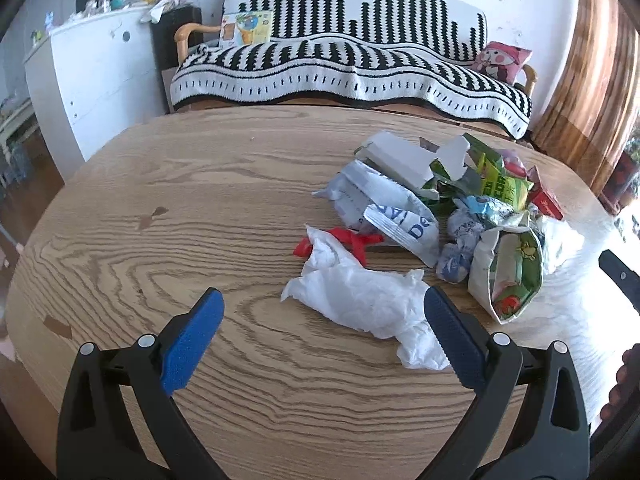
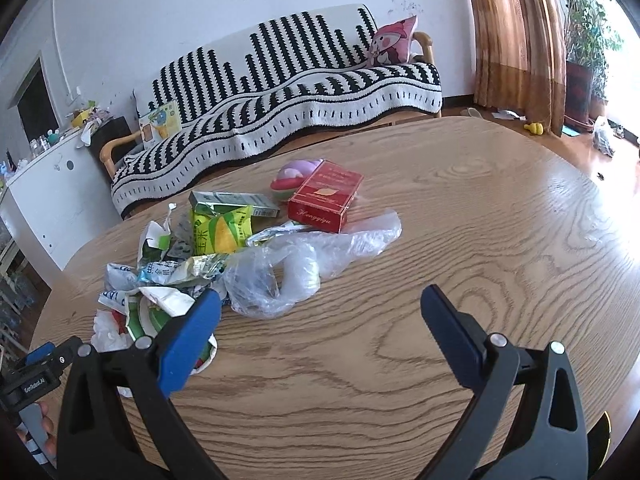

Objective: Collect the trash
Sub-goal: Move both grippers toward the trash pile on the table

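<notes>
Trash pile (image 1: 452, 216) on table (image 1: 200, 220), both grippers spread wide.

Crumpled white tissue (image 1: 372, 304): near end hidden behind the left tool's (image 1: 324, 300) right pad. Green-and-white paper wrapper (image 2: 156, 312): partly covered by the right tool's (image 2: 320, 300) left pad. Small print on the red cardboard box (image 2: 326, 196) illegible.
</notes>
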Motion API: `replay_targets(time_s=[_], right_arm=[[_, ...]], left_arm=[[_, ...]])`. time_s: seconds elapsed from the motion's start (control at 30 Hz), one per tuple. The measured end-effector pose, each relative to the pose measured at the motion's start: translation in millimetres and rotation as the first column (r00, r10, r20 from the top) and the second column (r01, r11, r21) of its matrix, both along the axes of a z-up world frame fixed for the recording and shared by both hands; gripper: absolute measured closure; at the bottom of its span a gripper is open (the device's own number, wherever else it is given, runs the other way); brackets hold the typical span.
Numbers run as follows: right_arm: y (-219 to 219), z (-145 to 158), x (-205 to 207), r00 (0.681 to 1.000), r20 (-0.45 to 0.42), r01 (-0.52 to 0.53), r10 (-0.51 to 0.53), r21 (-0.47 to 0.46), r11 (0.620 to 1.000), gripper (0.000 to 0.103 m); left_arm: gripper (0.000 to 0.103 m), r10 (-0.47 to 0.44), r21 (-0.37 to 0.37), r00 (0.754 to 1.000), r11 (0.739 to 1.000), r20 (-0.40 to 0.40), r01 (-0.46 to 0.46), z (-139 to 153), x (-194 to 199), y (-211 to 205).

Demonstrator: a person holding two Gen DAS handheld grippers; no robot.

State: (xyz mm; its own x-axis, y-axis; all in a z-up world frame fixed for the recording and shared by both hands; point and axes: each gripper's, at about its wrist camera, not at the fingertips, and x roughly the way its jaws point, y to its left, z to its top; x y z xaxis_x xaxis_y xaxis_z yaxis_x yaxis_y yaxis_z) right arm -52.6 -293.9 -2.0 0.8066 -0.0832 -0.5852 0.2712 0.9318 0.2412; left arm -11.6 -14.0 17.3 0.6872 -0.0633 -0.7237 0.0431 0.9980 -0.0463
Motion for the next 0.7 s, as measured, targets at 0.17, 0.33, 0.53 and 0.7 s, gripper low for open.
replay_targets(time_s=[0.17, 0.33, 0.53, 0.7], right_arm=[[-2.1, 2.0, -2.4, 1.0, 0.008, 0.003, -0.004, 0.013, 1.0, 0.006], [-2.6, 2.8, -3.7, 1.0, 0.012, 0.005, -0.005, 0.009, 1.0, 0.006], [-0.4, 4.9, -4.1, 1.0, 0.013, -0.002, 0.002, -0.003, 1.0, 0.006], [4.2, 7.5, -3.9, 1.0, 0.01, -0.015, 0.015, -0.019, 1.0, 0.006]], left_arm=[[0.006, 0.01, -0.008, 1.0, 1.0, 0.008, -0.01, 3.1, -2.2, 0.1], [0.006, 0.012, 0.036, 1.0, 0.999, -0.027, -0.011, 1.6, -1.3, -0.2], [0.006, 0.006, 0.051, 1.0, 0.999, -0.013, -0.006, 1.8, -3.3, -2.0], [0.006, 0.009, 0.065, 1.0, 0.998, -0.007, -0.009, 1.0, -3.6, -2.5]])
